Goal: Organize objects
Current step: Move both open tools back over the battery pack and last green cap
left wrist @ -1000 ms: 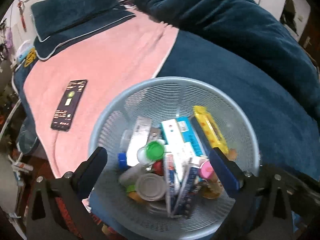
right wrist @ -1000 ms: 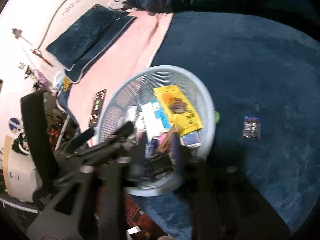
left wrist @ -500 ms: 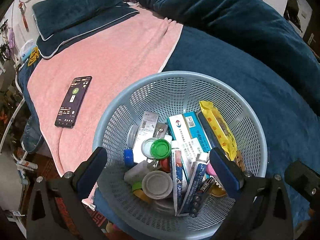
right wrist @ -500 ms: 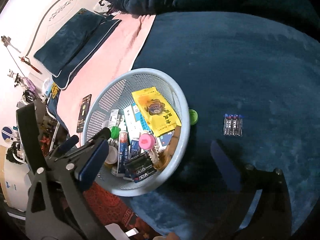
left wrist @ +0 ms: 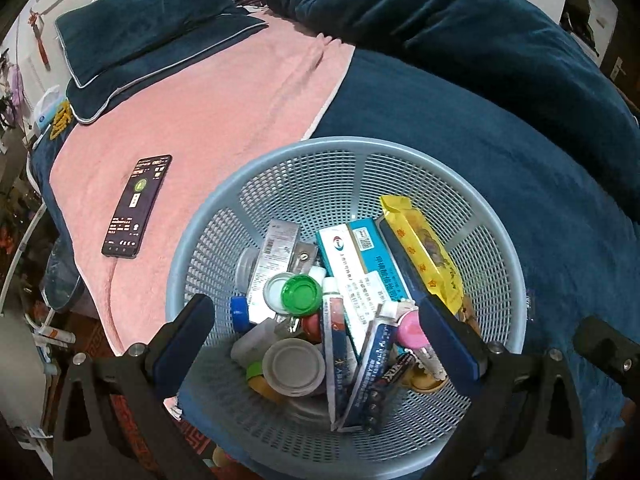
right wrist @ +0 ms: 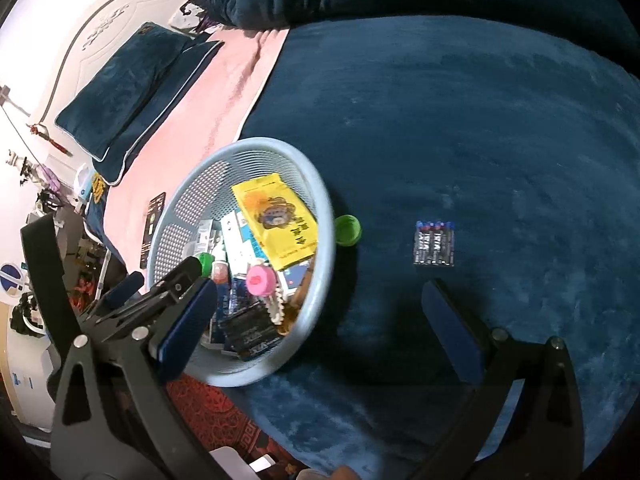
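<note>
— Basket (left wrist: 352, 152) status first: where's it sitting, and why there?

— It fills the lower middle of my left wrist view, resting on the dark blue blanket (right wrist: 460, 140) right at the edge of the pink towel (left wrist: 208, 108). I judge it's parked there as the collection bin. It's already crowded: a yellow packet (left wrist: 424, 252) leaning on the right wall, a blue-and-white box (left wrist: 352, 256), a green cap (left wrist: 301, 294), a pack of batteries (left wrist: 386, 390) near the bottom.

— And what's left out?

— In the right wrist view, a loose green cap (right wrist: 347, 230) lies touching the basket's outer wall, and a second battery pack (right wrist: 434, 243) lies well apart, right of centre.

— Your tools?

— My right gripper (right wrist: 324, 320) has just been opening; its jaws stand wide with nothing between them, angled steeply down, left finger over the basket rim and right finger over bare blanket. My left gripper (left wrist: 320, 340) is also spread wide and empty, tilted down over the basket. I'd reach for that stray battery pack next.
</note>
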